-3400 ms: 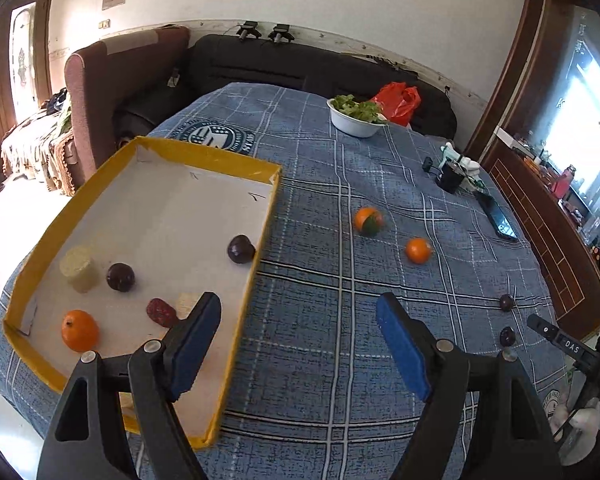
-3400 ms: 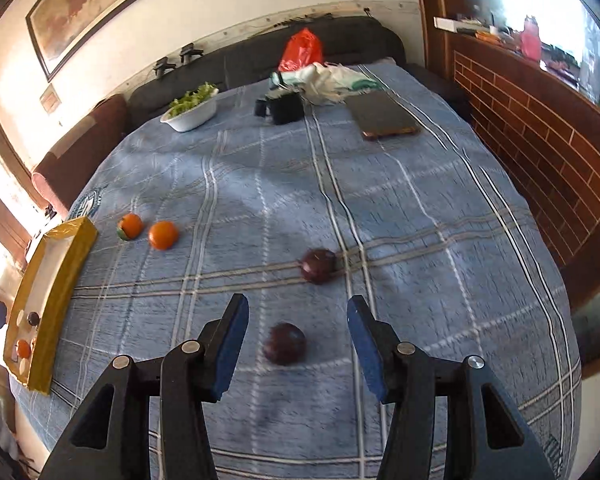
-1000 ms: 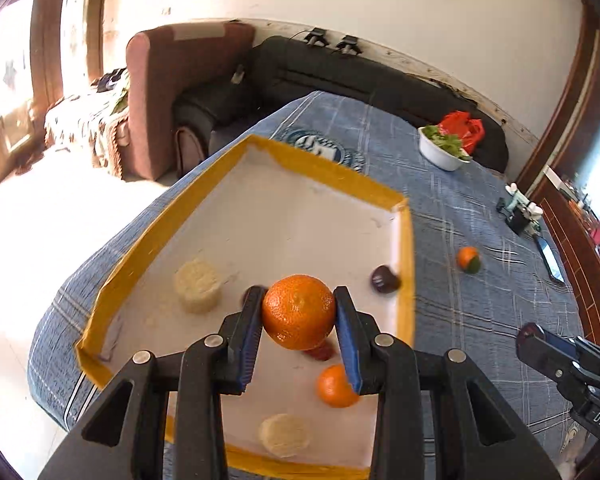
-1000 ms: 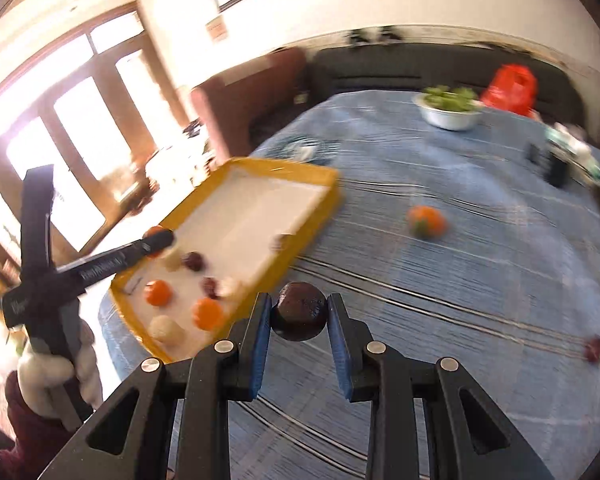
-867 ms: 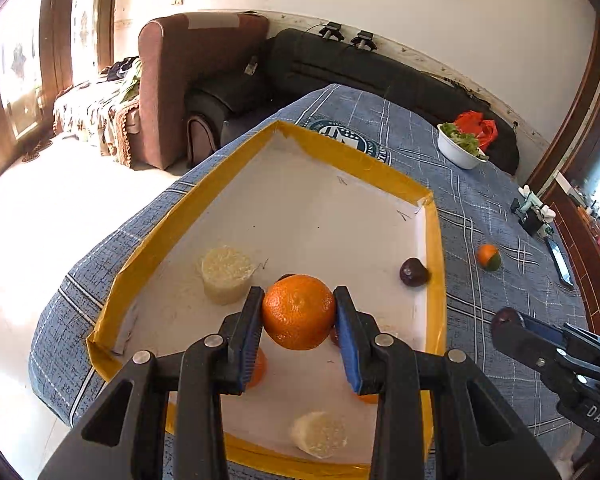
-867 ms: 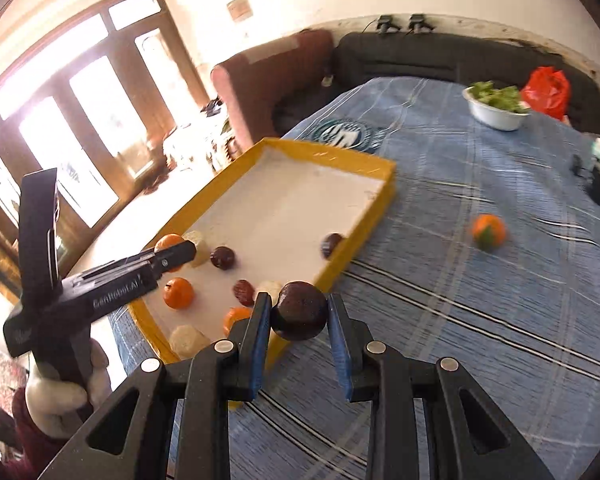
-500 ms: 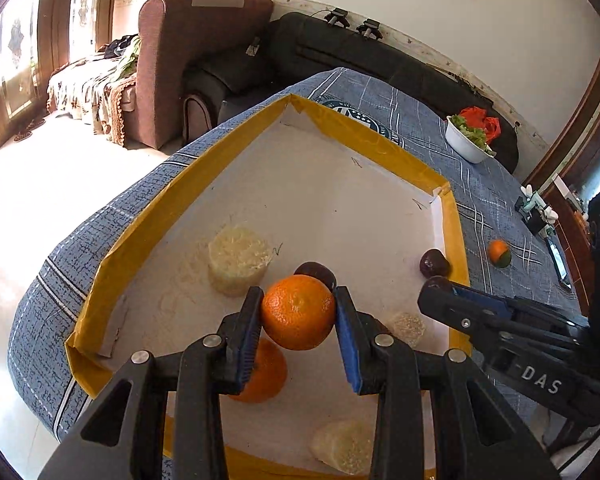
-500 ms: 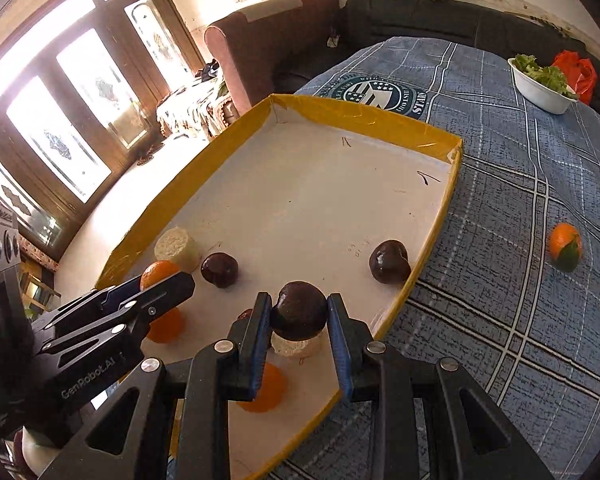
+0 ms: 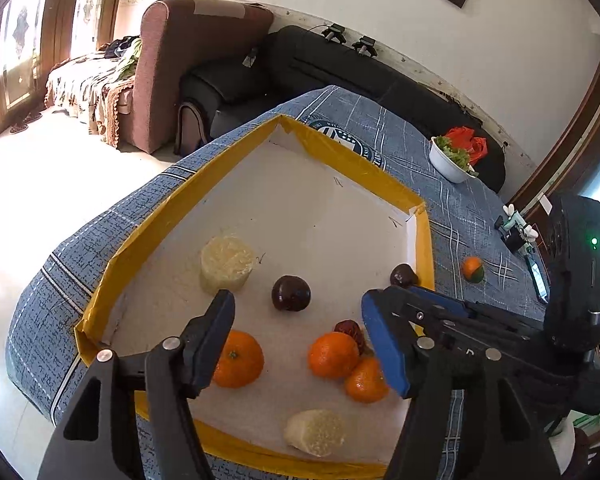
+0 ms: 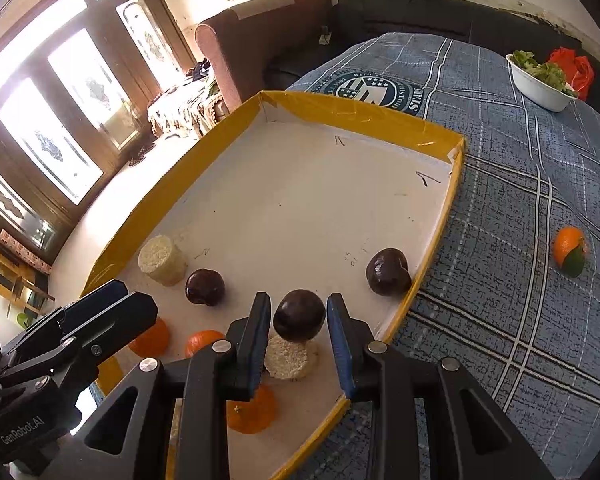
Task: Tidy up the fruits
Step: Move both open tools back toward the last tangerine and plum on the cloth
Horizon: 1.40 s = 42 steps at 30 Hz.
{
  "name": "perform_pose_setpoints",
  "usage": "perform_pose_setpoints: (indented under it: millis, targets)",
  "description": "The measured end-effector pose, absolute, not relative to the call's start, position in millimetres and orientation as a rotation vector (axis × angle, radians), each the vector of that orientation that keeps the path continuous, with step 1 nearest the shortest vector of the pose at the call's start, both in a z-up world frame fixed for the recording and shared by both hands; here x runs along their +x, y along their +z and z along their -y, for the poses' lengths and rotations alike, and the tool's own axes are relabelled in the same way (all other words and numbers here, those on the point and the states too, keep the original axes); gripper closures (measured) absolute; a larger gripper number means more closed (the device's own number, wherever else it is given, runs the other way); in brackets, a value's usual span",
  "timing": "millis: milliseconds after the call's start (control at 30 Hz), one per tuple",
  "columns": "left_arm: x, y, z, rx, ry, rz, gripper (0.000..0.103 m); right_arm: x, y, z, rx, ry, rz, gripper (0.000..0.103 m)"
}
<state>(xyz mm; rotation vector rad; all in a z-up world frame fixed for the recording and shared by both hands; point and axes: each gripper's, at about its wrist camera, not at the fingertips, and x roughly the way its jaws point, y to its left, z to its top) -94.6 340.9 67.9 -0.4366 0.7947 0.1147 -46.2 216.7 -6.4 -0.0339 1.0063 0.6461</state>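
so the left gripper (image 9: 298, 338) has just been opening, jaws now spread wide over the yellow-rimmed tray (image 9: 356, 166) with nothing between the pads; the orange (image 9: 333, 355) sits on the tray floor below, touching another orange (image 9: 365, 380) and a reddish fruit (image 9: 350, 328). The right gripper (image 10: 299, 338) is clamped on a dark plum (image 10: 299, 320) just above the tray's near corner. One half-green orange (image 10: 569, 257) is out on the blue plaid cloth (image 10: 520, 208)

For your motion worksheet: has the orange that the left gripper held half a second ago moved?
Yes. The left gripper has just opened, and the orange now lies lower, on the tray floor beside another orange.
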Motion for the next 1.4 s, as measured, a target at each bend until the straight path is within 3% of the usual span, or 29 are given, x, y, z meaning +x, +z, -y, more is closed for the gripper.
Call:
perform_pose_setpoints:
  millis: [367, 867, 1400]
  targets:
    - [-102.7, 79.4, -307.3, -0.443, 0.069, -0.816, 0.021, -71.0, 15.0, -155.1, 0.051, 0.601, -0.949, 0.063]
    - [-120.0, 98.9, -194.4, -0.079, 0.098, -0.773, 0.021, -100.0, -6.1, -18.8, 0.231, 0.422, -0.962, 0.056]
    - [-120.4, 93.4, -149.3, -0.001, 0.058, -0.814, 0.021, -109.6, -19.9, 40.7, 0.330, 0.371, -0.951, 0.053]
